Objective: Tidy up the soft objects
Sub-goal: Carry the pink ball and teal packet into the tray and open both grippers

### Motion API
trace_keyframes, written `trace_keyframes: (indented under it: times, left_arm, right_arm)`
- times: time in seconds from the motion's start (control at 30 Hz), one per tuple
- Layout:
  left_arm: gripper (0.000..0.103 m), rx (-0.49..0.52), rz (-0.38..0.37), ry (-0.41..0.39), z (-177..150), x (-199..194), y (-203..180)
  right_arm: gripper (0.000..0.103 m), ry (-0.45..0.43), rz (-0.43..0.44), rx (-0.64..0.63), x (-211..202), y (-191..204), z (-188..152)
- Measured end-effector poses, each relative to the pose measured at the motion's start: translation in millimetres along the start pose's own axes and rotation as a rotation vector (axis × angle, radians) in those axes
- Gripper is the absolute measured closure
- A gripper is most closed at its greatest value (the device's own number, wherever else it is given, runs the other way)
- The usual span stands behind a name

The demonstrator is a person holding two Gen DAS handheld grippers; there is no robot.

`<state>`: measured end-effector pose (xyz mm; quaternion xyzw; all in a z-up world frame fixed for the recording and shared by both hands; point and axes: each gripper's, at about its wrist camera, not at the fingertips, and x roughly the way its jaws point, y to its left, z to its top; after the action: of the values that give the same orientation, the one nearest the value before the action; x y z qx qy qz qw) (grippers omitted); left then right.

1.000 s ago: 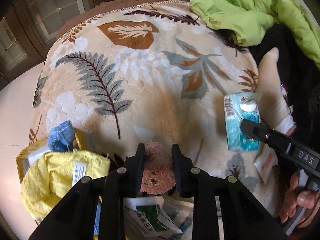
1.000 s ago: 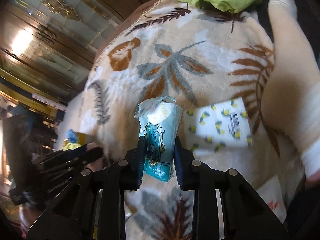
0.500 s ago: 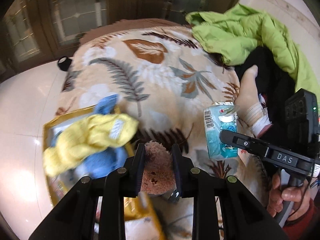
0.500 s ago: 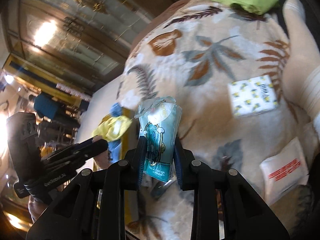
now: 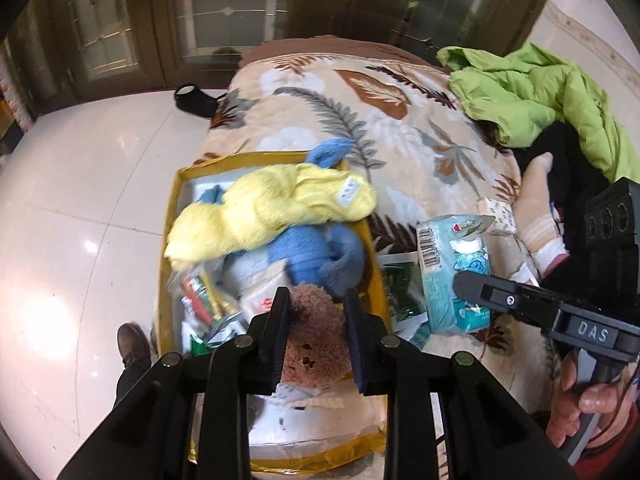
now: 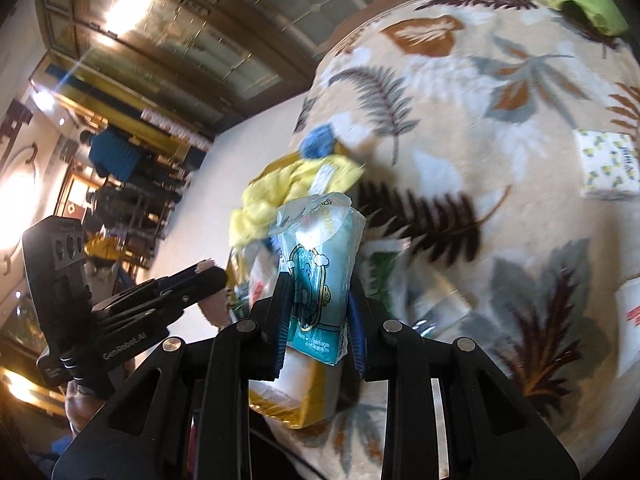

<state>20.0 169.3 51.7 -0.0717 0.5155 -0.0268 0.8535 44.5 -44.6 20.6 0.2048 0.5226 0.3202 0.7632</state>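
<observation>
Fleece blanket with a leaf print, spread across the bed, largest thing in both views. Green jacket heaped at the far right, untouched. Gold-rimmed box at the near left edge of the blanket, already well filled: yellow towel draped on top, blue plush under it, loose packets jumbled at the bottom. Judged from that, sorting well under way but not finished.

Still out on the blanket: patterned tissue pack at the far right, white sachet with red print at the near right, green-and-white packet just beside the box's right wall. Probably next in line, along with the jacket if counted as soft goods.

Two more items in transit. Left gripper over the near end of the box, jaws narrow and pressed on a brown teddy, held clear of the contents as far as can be told. Right gripper just right of the box, jaws likewise narrow, clamped on a teal tissue pack held upright. Neither item released yet; both apparently bound for the box.

Little free room on top of the pile, so likely some pressing down or shifting of the towel needed.
</observation>
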Motion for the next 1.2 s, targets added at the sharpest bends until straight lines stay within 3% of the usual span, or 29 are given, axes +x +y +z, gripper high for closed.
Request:
trace_keyframes:
  times: [0.37,0.53,1.2]
  left_arm:
    - [0.077,-0.047,0.106,-0.05,-5.0,1.5,26.5]
    - [0.077,-0.061,0.121,-0.044,-8.4,9.5,34.8]
    - [0.076,-0.098,0.216,-0.033,-26.9,43.3,52.2]
  right_arm:
    - [0.077,0.069,-0.02,-0.1,39.2,42.3,-3.5]
    - [0.077,0.085,-0.036,-0.128,50.0,52.8,-5.0]
    - [0.077,0.139,-0.188,-0.215,98.3,53.7,-6.7]
